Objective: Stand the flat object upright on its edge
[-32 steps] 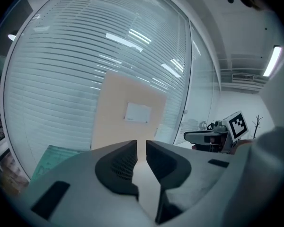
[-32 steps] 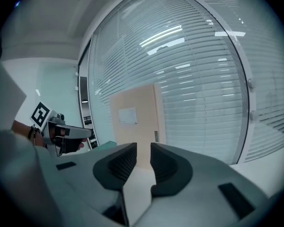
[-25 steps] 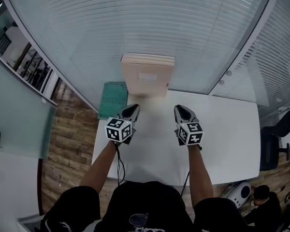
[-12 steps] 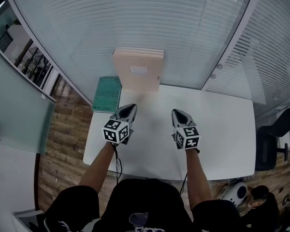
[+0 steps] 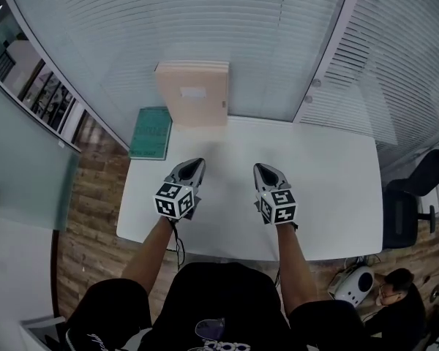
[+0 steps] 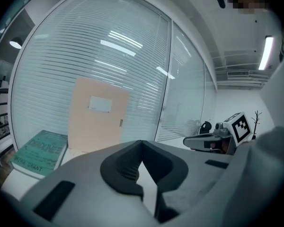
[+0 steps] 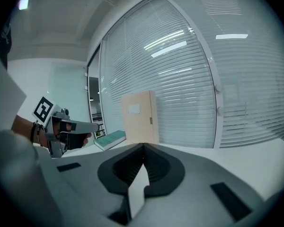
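A flat beige file case (image 5: 192, 93) stands upright on its edge at the back of the white table (image 5: 329, 189), against the blinds. It also shows in the left gripper view (image 6: 97, 115) and the right gripper view (image 7: 139, 116). A green book (image 5: 151, 132) lies flat to its left. My left gripper (image 5: 192, 170) and right gripper (image 5: 264, 172) hover side by side over the table, short of the case and apart from it. Both are shut with nothing between their fingers. Each sees the other: the right gripper (image 6: 213, 141), the left gripper (image 7: 68, 126).
A glass wall with blinds (image 5: 205, 28) runs right behind the table. Wooden floor (image 5: 88, 218) lies past the table's left edge. A black chair (image 5: 424, 196) and a seated person (image 5: 395, 287) are off the right side.
The head view has swung, so the table and case sit further left in it. Both grippers stay side by side at about the same distance from the case.
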Demonstrator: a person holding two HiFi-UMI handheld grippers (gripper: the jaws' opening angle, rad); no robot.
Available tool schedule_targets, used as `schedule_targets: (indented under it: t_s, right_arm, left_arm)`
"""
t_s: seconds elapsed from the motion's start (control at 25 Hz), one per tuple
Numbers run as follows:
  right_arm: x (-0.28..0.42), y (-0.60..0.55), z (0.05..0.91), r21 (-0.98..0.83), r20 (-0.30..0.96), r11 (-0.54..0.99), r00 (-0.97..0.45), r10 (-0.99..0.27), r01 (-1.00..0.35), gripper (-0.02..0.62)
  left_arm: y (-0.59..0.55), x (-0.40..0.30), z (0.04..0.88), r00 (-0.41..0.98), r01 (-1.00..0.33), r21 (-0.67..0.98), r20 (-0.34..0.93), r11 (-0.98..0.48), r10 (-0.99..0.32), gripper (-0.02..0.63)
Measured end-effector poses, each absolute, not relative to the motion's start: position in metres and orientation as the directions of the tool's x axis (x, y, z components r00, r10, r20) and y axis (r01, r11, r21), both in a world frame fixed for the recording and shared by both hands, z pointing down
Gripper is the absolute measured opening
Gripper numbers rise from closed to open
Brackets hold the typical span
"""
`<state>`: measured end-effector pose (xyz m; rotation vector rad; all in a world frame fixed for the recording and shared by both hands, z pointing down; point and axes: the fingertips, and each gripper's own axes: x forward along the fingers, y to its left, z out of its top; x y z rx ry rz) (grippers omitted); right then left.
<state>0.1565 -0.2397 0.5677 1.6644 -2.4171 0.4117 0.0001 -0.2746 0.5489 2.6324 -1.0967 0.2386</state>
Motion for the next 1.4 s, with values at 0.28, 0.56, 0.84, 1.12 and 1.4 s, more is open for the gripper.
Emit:
schedule_targets:
  t_s: [0.28,0.56,0.84,1.12,1.4]
  right_arm:
    - [0.171,-0.223,0.583,-0.124,0.308,0.324,-0.347,-0.886,-0.938,0.021]
    - [0.173,-0.218,0.593,-0.138,0.321,0.325,-0.353,-0.879,-0.936,0.021]
    - [0.170,-0.219,0.596,-0.147,0.327,0.330,-0.361,-0.873,-0.932,0.021]
    - [0.168,-0.223,0.604,-0.146,0.339,0.349,-0.379,-0.861,-0.925,0.021]
    - [0.169,-0.225,0.606,-0.153,0.345,0.349,-0.381,-0.858,-0.925,0.021]
  left_arm:
    - [-0.260,0.015,0.566,0.708,-0.704,0.193,0.267,-0.683,-0.654,0.020]
    - [-0.255,0.017,0.575,0.708,-0.703,0.196,0.280,-0.683,-0.648,0.020]
    - [-0.258,0.014,0.577,0.701,-0.709,0.187,0.289,-0.680,-0.652,0.020]
    - [-0.261,0.012,0.584,0.695,-0.716,0.202,0.290,-0.668,-0.658,0.020]
    - [-0.263,0.009,0.588,0.693,-0.719,0.211,0.299,-0.663,-0.656,0.020]
